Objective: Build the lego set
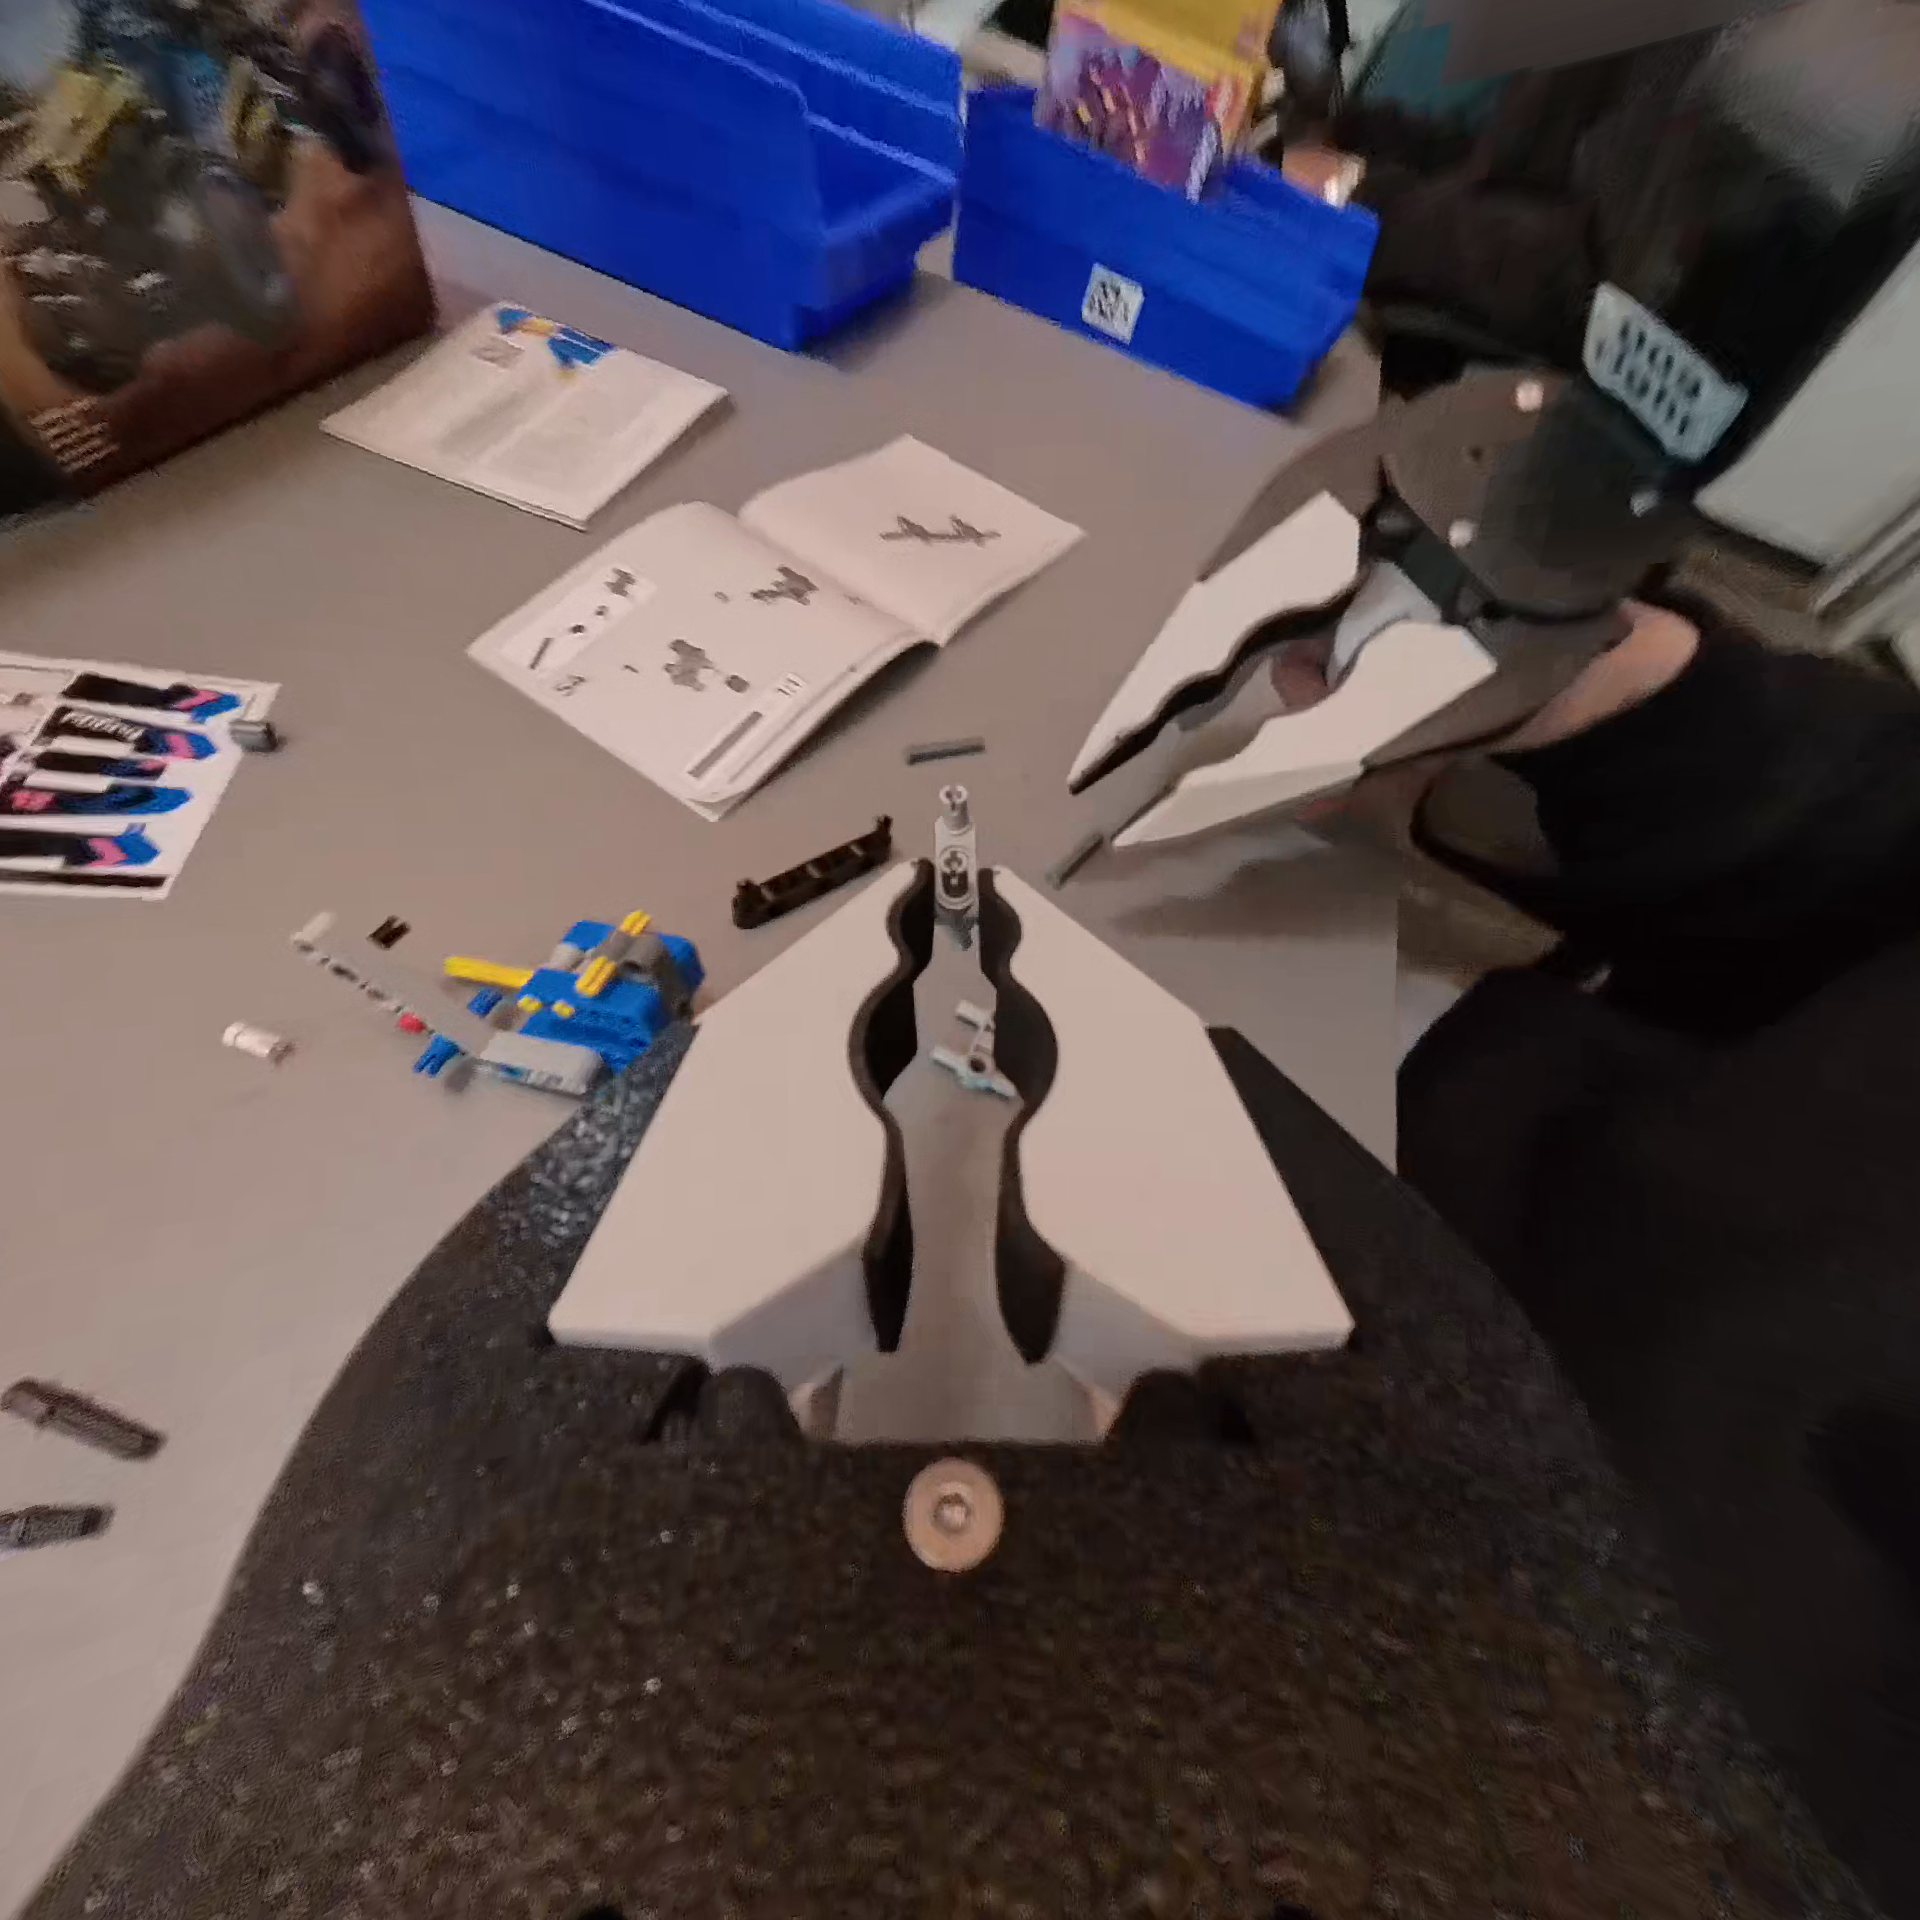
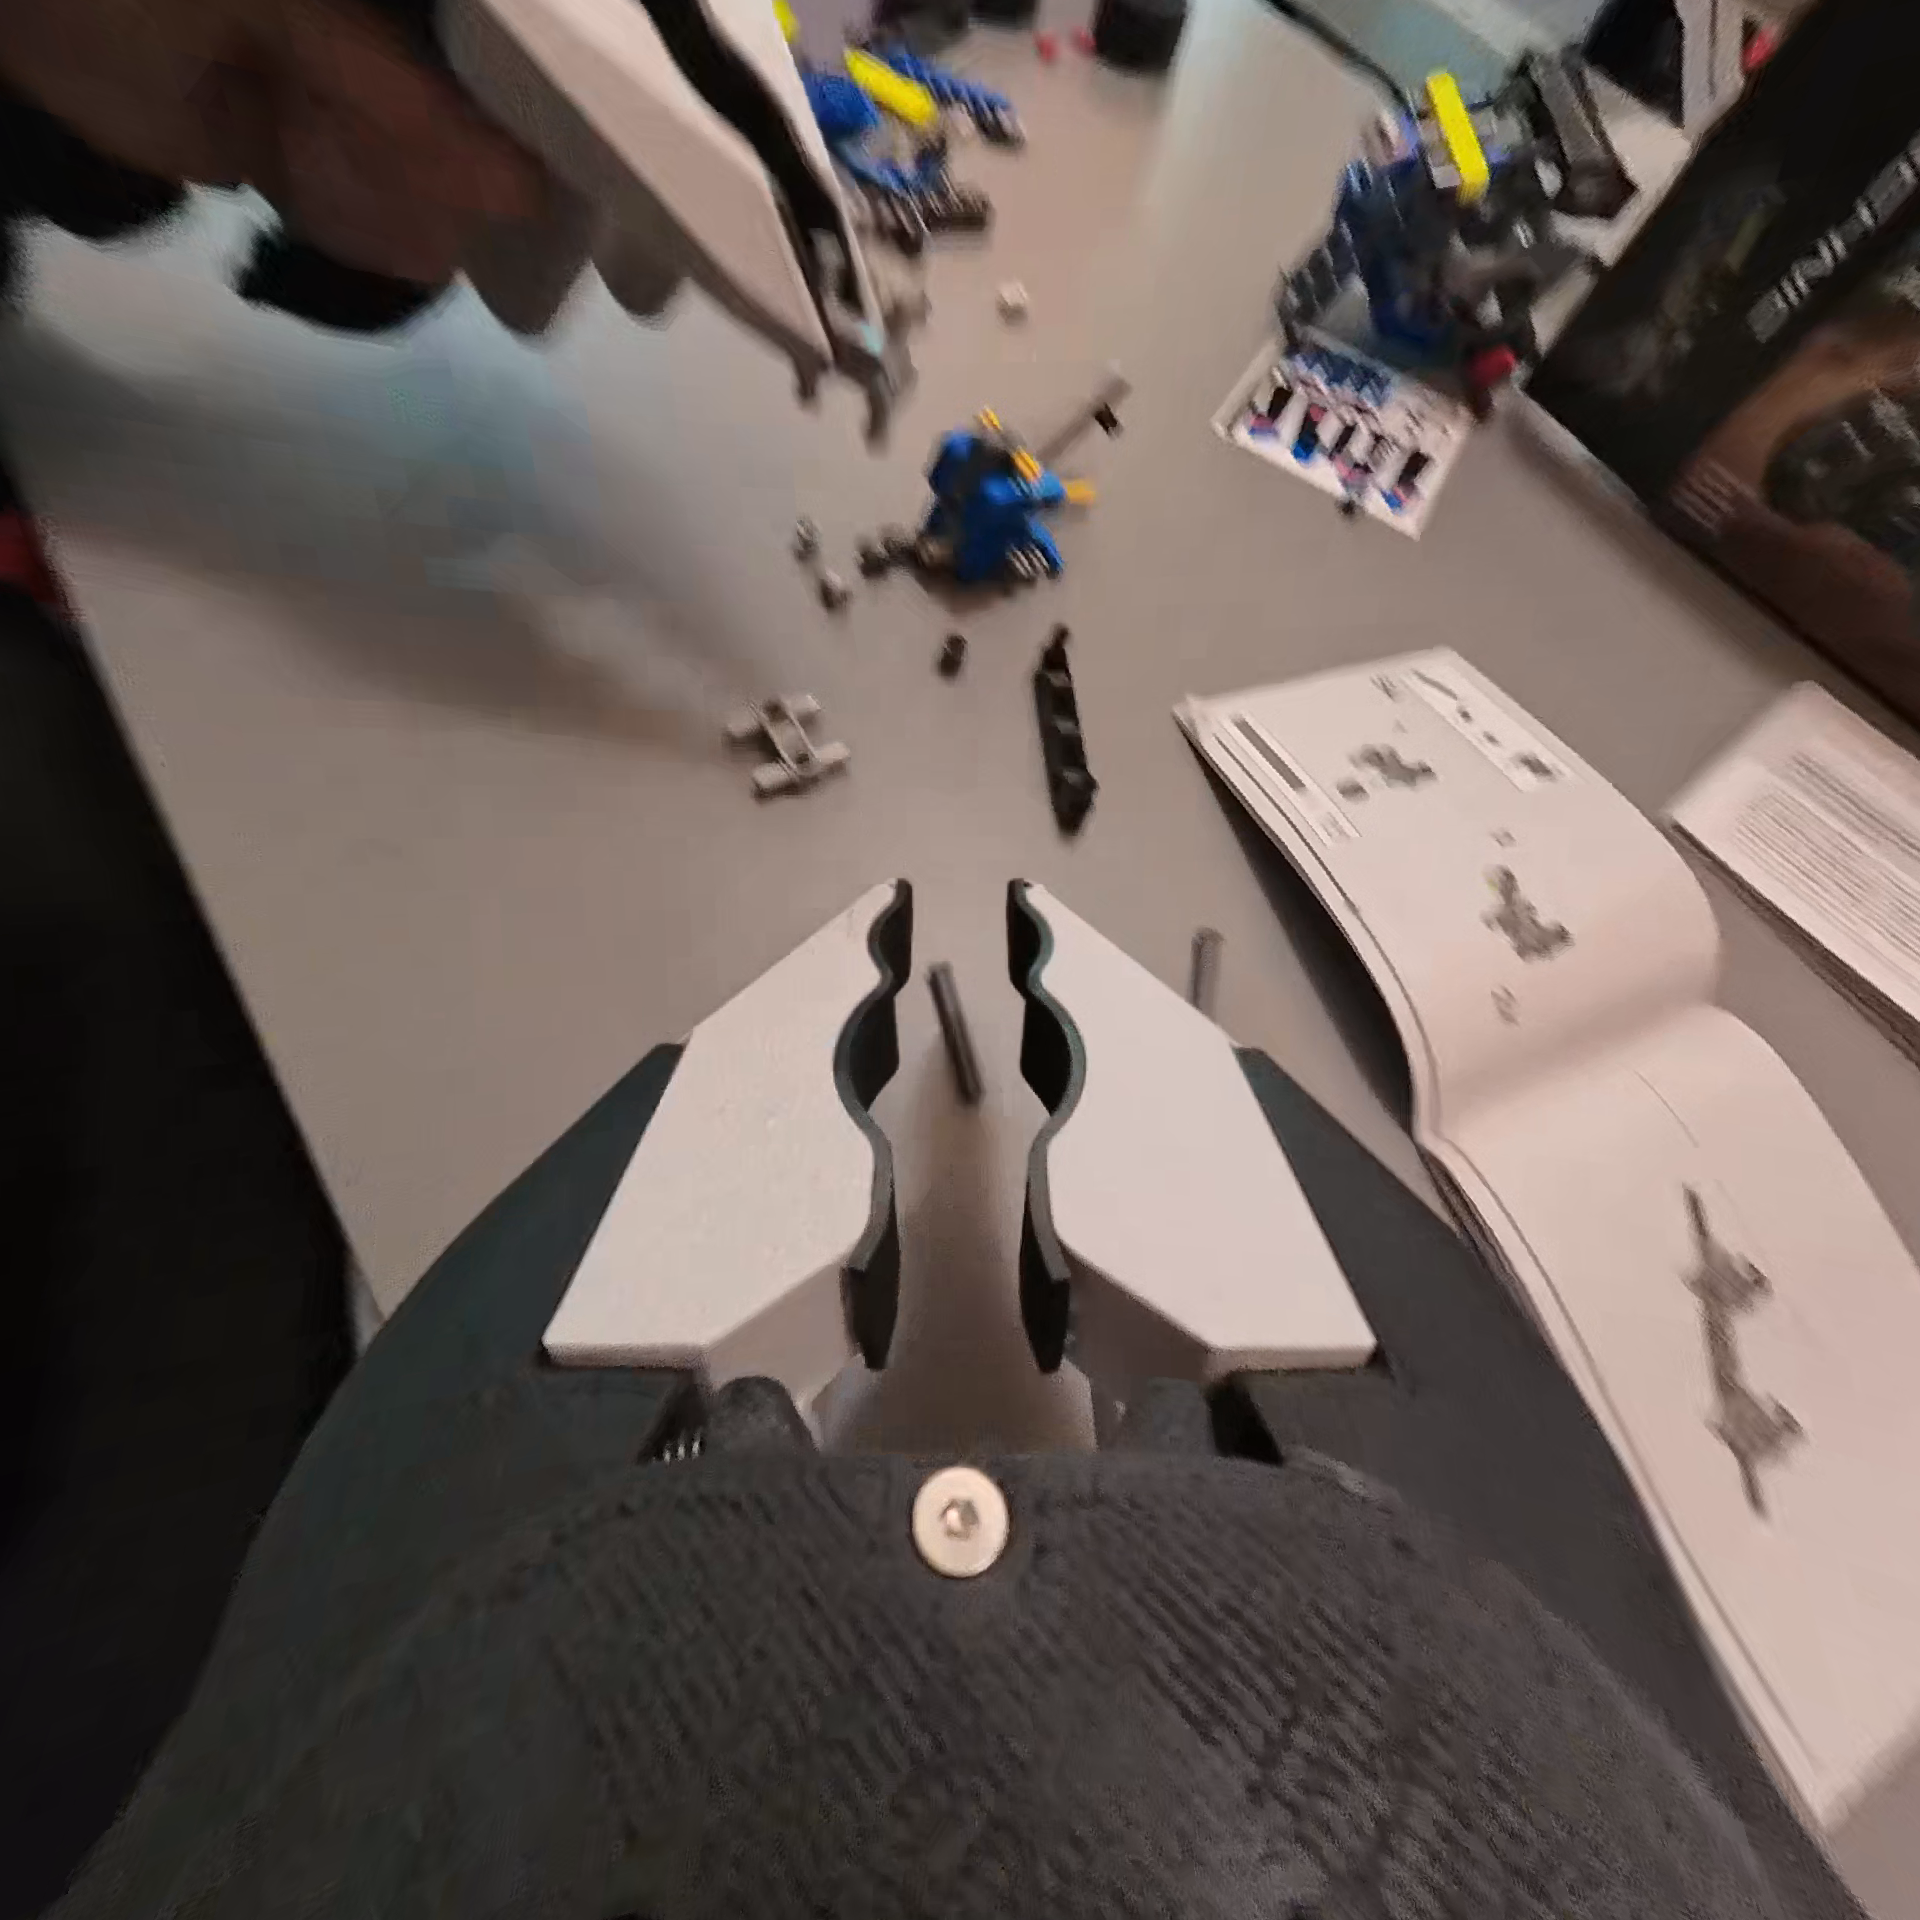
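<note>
Left gripper (image 1: 954,873) pinches my small grey connector (image 1: 953,868) by its tip; right gripper (image 2: 959,894), jaws apart, straddles the black axle (image 2: 956,1029) on the table (image 2: 520,883), which I judge may roll away.

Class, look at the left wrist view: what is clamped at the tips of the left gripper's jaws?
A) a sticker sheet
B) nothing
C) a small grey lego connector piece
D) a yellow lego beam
C: the left gripper is closed on a small grey lego connector piece that sticks up past its tips.
</note>
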